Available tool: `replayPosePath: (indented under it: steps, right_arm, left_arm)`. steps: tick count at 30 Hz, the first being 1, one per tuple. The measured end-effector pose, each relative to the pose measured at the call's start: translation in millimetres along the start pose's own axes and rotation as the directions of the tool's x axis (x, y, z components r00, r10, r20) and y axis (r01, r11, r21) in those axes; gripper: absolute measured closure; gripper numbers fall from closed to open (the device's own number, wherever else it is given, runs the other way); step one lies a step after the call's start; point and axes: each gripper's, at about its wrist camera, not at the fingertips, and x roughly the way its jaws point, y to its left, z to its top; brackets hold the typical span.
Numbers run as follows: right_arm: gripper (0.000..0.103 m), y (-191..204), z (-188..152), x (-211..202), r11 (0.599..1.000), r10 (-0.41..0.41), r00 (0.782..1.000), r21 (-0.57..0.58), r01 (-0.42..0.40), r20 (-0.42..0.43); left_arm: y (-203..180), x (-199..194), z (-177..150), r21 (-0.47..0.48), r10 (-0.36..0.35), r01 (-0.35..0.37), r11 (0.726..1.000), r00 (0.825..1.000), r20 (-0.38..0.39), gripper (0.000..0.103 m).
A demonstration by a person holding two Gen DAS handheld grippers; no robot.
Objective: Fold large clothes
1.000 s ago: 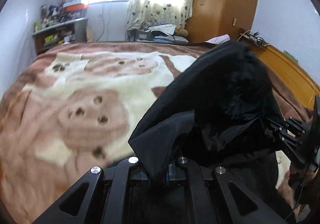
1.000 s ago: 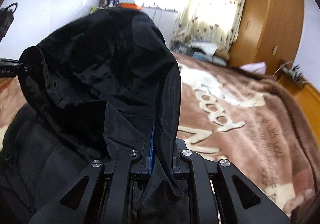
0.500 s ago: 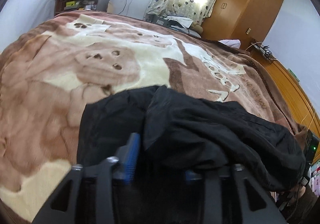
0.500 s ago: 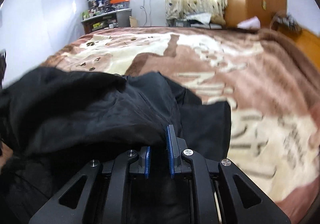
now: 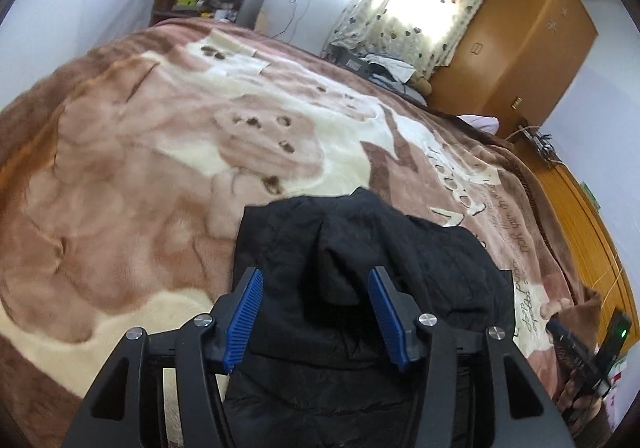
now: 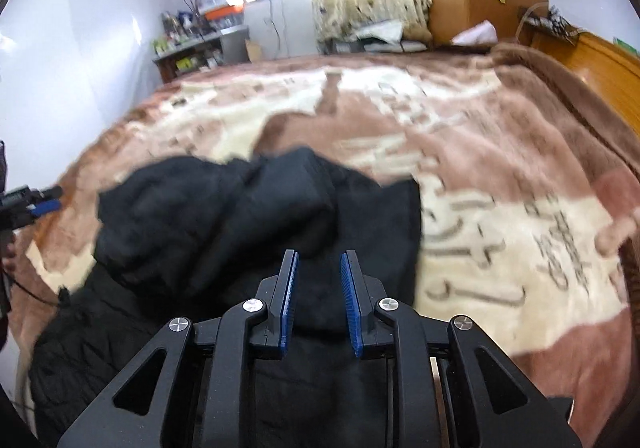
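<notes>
Black jacket (image 5: 360, 268) lay bunched on the near part of the blanket (image 5: 160, 175). Left gripper (image 5: 316, 312) and right gripper (image 6: 318, 304) had both just been opening, jaws spread, nothing pinched. I worried the loose top fold would slump and undo itself

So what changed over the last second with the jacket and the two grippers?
Both grippers let go: the left gripper and right gripper had each pinched the lifted black jacket; their jaws have just been opening, nothing between them. The jacket's top dropped, folded over, onto the blanket. Blanket and room unchanged.
</notes>
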Motion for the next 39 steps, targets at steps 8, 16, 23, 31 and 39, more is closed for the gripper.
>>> replayPosePath:
  steps: [8, 16, 23, 31, 39]
  right_arm:
    - [0.053, 73.3, 41.1, 48.2, 0.99, 0.133, 0.991, -0.037, -0.133, 0.001]
    - [0.045, 107.0, 2.1, 111.6, 0.978, 0.108, 0.982, -0.159, -0.133, -0.154]
    - [0.044, 98.3, -29.0, 137.2, 0.98, 0.079, 0.979, -0.164, -0.111, -0.189]
    - [0.043, 103.4, -37.2, 148.4, 0.979, 0.035, 0.974, -0.191, -0.079, -0.223]
    - [0.043, 89.3, -24.8, 64.5, 0.994, 0.04, 0.983, -0.091, -0.057, -0.179]
  left_arm:
    - [-67.8, 47.6, 13.7, 0.152, -0.044, 0.056, 0.987, 0.996, -0.078, 0.042]
    - [-52.5, 120.1, -19.0, 0.219, 0.083, -0.031, 0.975, 0.969, -0.232, 0.042]
    - [-42.1, 135.9, -31.7, 0.26, 0.095, -0.031, 0.965, 0.966, -0.24, 0.04]
    - [-41.1, 143.3, -38.7, 0.226, 0.112, -0.053, 0.973, 0.961, -0.253, 0.038]
    - [-26.2, 58.5, -35.7, 0.142, 0.07, -0.04, 0.989, 0.975, -0.211, 0.038]
